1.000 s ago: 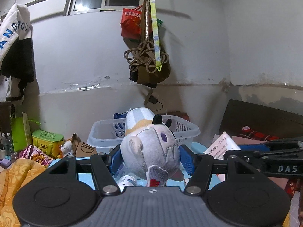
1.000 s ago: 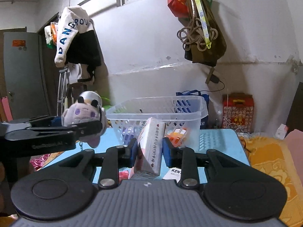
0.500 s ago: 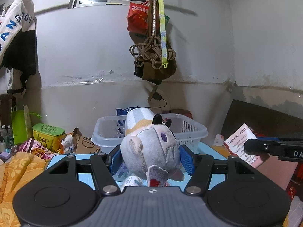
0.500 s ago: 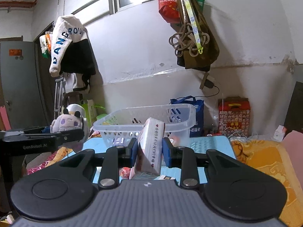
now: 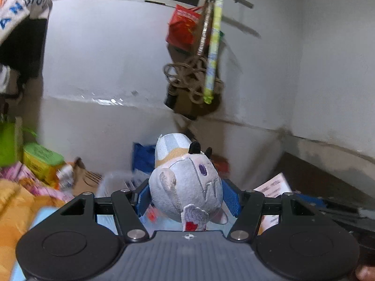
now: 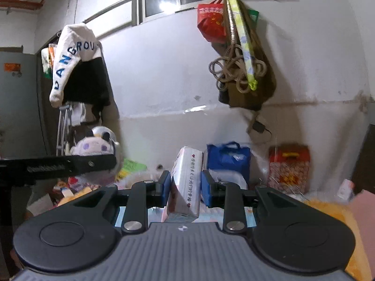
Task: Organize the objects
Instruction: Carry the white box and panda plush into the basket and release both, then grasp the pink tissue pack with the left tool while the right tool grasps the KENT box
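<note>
My left gripper is shut on a grey plush toy with a striped cap and black horns, held up in the air. The toy and the left gripper's arm also show at the left of the right wrist view, where the toy sits above the arm. My right gripper is shut on a white tissue pack with red print, held upright. The pack and the right gripper show at the right of the left wrist view. The clear plastic basket is a blur low behind the toy.
A blue table top lies below the right gripper. Orange cloth lies left, and also right. A green-lidded box, a blue bag and a red box stand by the wall. Bags and rope hang above.
Both grippers have risen and tilted upward with their loads. The basket has dropped low in both views and is nearly out of sight. The left wrist view is blurred by motion.
</note>
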{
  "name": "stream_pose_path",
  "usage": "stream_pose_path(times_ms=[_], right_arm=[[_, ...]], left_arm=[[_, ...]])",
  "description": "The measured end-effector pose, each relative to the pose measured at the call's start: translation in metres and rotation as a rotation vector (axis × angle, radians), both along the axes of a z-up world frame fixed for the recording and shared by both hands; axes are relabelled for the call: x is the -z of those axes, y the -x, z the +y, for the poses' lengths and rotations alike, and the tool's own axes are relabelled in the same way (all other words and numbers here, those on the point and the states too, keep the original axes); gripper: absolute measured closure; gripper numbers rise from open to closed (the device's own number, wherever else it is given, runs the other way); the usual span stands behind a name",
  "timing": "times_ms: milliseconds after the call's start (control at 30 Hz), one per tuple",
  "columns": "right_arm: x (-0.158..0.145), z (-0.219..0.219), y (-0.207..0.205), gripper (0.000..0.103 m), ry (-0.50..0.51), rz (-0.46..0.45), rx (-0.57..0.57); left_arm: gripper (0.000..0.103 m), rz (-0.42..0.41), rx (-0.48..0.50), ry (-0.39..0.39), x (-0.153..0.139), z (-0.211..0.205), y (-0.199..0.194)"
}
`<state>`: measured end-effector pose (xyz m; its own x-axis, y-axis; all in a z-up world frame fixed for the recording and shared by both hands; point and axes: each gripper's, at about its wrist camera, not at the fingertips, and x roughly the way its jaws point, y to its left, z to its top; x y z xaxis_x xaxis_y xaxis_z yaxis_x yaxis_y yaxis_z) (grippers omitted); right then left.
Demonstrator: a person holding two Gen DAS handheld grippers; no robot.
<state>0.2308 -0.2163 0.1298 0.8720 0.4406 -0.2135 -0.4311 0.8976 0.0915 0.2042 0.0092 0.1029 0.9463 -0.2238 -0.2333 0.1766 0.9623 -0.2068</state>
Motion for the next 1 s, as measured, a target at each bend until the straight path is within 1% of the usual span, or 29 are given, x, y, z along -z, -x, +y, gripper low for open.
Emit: stream_pose_path(times_ms=[100,167,200,300,367,400,433,467,500,533,567,633,700,733,767,800,833,867,900,967,1000], right_arm=[[0.003,0.016,-0.036,0.072,0.018,-0.002,-0.009],[0.014,0.023,-0.056,0.072,0.013,0.027,-0.004],[0.019,0.025,-0.063,0.072,0.011,0.041,-0.012],[0.034,0.030,-0.073,0.072,0.030,0.043,-0.007],[0.039,0.032,-0.075,0.069,0.040,0.006,-0.031],[0.040,0.034,-0.075,0.054,0.052,-0.009,-0.046],[0.040,0.035,-0.074,0.040,0.059,-0.006,-0.050],[0.039,0.036,-0.072,0.010,0.061,0.005,-0.038],[0.036,0.036,-0.068,0.000,0.058,0.002,-0.006],[0.034,0.034,-0.059,0.000,0.055,-0.015,0.026],[0.031,0.032,-0.049,0.000,0.055,-0.020,0.032],[0.030,0.025,-0.026,0.000,0.054,0.000,0.004],[0.037,0.016,-0.002,0.000,0.049,0.031,-0.014],[0.045,0.012,0.008,0.000,0.030,0.055,-0.020],[0.054,0.007,0.016,0.000,0.006,0.098,-0.024],[0.065,0.003,0.023,0.000,-0.020,0.150,-0.028],[0.075,0.002,0.023,0.000,-0.025,0.214,-0.033],[0.084,0.003,0.019,0.000,0.000,0.293,-0.030],[0.094,0.003,0.018,0.000,0.026,0.349,-0.008],[0.112,0.001,0.016,0.000,0.059,0.409,0.038],[0.118,0.001,0.013,0.000,0.069,0.430,0.043]], left_arm=[[0.037,0.028,-0.012,0.020,-0.007,0.005,-0.038],[0.036,0.057,-0.031,0.035,-0.003,0.009,-0.058],[0.036,0.083,-0.029,0.013,0.001,0.008,-0.069],[0.035,0.092,-0.056,0.037,0.022,0.013,-0.079],[0.032,0.111,-0.065,0.017,0.033,0.015,-0.088],[0.026,0.108,-0.078,0.018,0.037,0.017,-0.090],[0.013,0.099,-0.088,0.025,0.040,0.020,-0.090],[0.006,0.087,-0.098,0.032,0.041,0.024,-0.091],[0.000,0.074,-0.113,0.042,0.041,0.029,-0.088],[0.000,0.062,-0.120,0.051,0.040,0.033,-0.083],[0.000,0.046,-0.116,0.055,0.037,0.036,-0.079],[0.000,0.008,-0.100,0.015,0.037,0.035,-0.059],[0.000,0.022,-0.051,-0.042,0.045,0.031,-0.033],[0.000,0.034,-0.032,-0.044,0.053,0.031,-0.023],[0.000,0.061,-0.007,-0.041,0.063,0.029,-0.011],[0.000,0.108,0.018,-0.047,0.075,0.026,-0.003],[0.000,0.162,0.048,-0.068,0.090,0.021,0.005],[0.000,0.189,0.070,-0.086,0.102,0.018,0.013],[0.000,0.210,0.095,-0.107,0.114,0.014,0.022],[0.001,0.249,0.145,-0.153,0.128,0.008,0.032],[0.001,0.254,0.159,-0.161,0.132,0.006,0.037]])
